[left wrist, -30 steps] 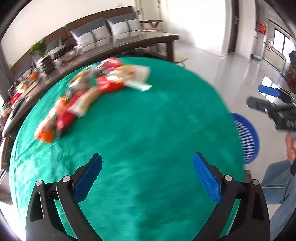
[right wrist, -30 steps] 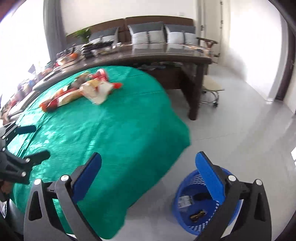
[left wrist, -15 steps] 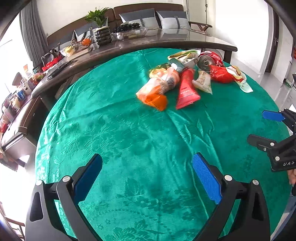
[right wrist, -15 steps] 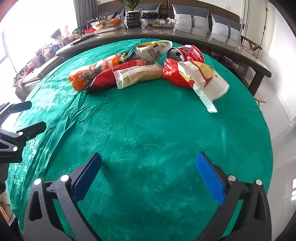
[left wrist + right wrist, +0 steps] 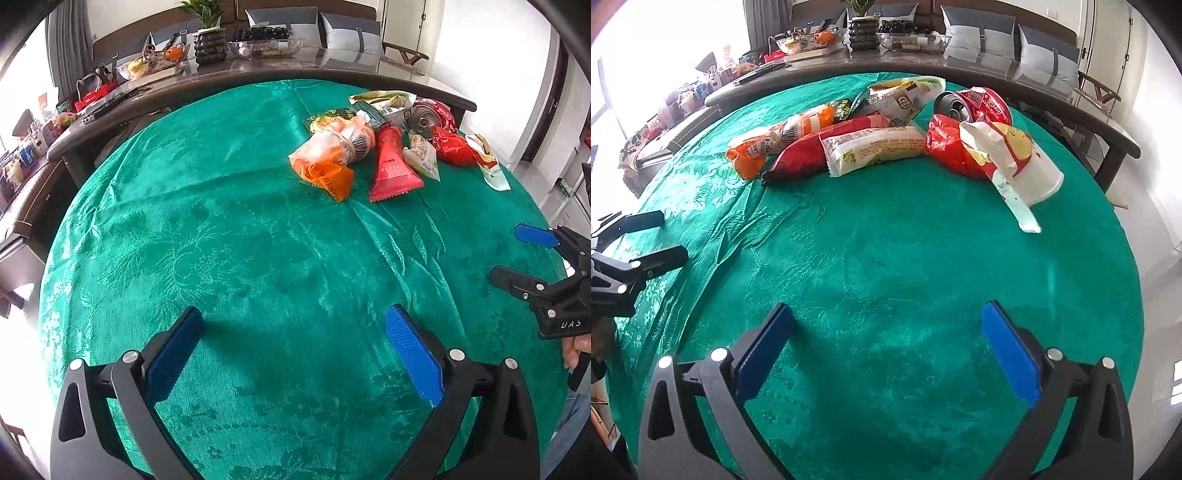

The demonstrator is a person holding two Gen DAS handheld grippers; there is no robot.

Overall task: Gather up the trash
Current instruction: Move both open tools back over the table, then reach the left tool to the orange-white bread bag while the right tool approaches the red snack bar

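Table (image 5: 923, 258): round, under a green patterned cloth, bare along my near side.

Trash pile (image 5: 886, 136): a loose row across the far half of the table, pieces touching or overlapping, well apart from both my tongs.

Paper cup (image 5: 1027, 166): on its side at the right end, resting against a crumpled red wrapper (image 5: 945, 147).

Cream packet (image 5: 871, 147), red pouch (image 5: 393, 166), orange bag (image 5: 325, 162): side by side mid-row.

Red can (image 5: 975, 103): tipped over behind the cup.

Left tongs (image 5: 295, 350): spread wide, holding nothing, over bare cloth.

Right tongs (image 5: 886, 347): likewise wide and empty.

Step, as I judge it: the reach toward the pile, no piece gripped yet. No bin shows in either view. Next I need to carry one pair forward to an outlying piece, likely the cup, straddle it and squeeze.
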